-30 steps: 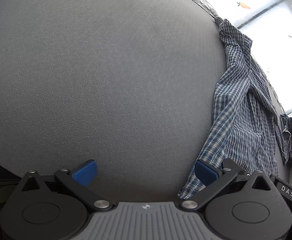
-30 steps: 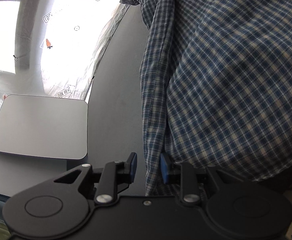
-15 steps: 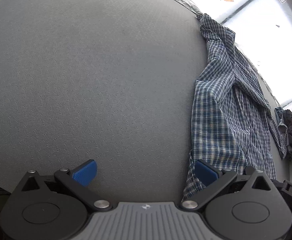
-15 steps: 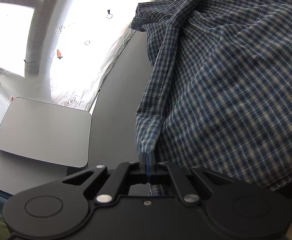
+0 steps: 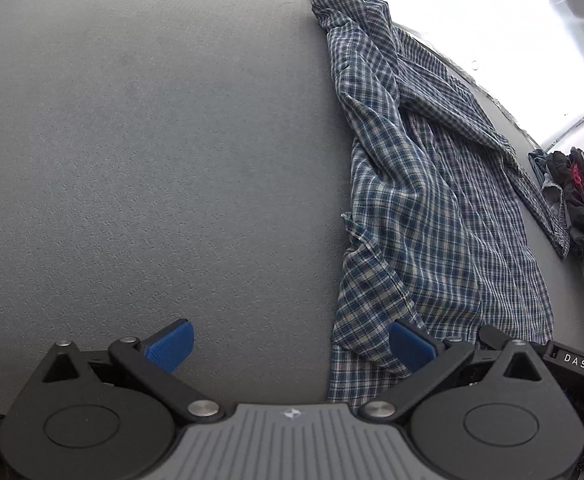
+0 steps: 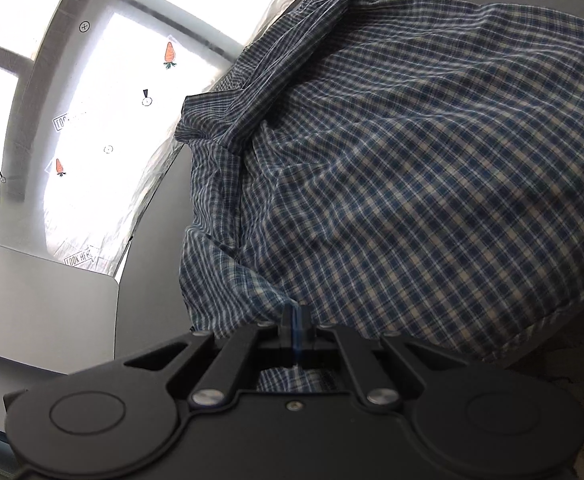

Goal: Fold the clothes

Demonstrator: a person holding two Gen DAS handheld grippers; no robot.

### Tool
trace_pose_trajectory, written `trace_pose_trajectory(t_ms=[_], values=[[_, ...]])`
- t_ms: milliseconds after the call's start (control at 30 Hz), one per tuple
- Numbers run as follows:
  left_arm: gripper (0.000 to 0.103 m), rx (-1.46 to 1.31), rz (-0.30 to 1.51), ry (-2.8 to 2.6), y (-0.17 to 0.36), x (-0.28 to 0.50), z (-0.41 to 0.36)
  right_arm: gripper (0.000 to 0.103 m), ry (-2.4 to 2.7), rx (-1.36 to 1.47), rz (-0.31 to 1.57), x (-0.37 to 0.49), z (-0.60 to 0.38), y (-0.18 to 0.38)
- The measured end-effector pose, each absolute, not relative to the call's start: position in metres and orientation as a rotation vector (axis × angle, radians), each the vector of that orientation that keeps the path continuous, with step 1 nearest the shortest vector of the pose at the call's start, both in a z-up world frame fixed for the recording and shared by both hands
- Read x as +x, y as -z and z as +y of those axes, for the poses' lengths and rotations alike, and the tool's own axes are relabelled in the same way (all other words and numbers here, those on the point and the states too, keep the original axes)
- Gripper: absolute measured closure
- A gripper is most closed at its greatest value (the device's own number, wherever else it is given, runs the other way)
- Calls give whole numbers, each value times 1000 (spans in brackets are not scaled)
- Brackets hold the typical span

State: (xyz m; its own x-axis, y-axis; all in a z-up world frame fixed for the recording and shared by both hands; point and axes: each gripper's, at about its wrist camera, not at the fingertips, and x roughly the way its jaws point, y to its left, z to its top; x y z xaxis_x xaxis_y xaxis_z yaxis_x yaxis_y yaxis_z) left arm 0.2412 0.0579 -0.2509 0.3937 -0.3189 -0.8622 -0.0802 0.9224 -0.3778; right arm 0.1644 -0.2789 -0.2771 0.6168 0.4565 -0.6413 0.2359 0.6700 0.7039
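Observation:
A blue and white plaid shirt [image 5: 423, 216] lies crumpled along the right side of a dark grey table [image 5: 152, 140]. My left gripper [image 5: 290, 344] is open, its blue pads wide apart over bare table, and the right pad [image 5: 409, 346] touches the shirt's near edge. In the right wrist view the plaid shirt [image 6: 411, 184] fills the upper right. My right gripper [image 6: 293, 330] is shut on the shirt's near edge, with a fold of cloth pinched between the blue pads and pulled up off the table.
A heap of dark clothes [image 5: 575, 196] sits at the table's far right edge. A flat grey board [image 6: 40, 300] lies left of my right gripper. Bright windows with carrot stickers [image 6: 170, 54] stand behind the table edge.
My right gripper closed on the shirt's edge and has lifted and drawn it leftward. My left gripper stayed open and slid toward the shirt, which now takes up more of its view.

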Motion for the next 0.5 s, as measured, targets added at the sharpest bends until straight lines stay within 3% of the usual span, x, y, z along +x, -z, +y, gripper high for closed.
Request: trace_pose_trajectory(t_ms=[167,367,500], values=[[0,-383,1154,127,246,248,46,102,-155,802,1007,171,-277,283],[0,-441,1088,51,233,270,38,88,-174,831,936,197,-312,262],[0,-484,1019,-8,221,295,35,85,-155,849,893,233,-351,253]])
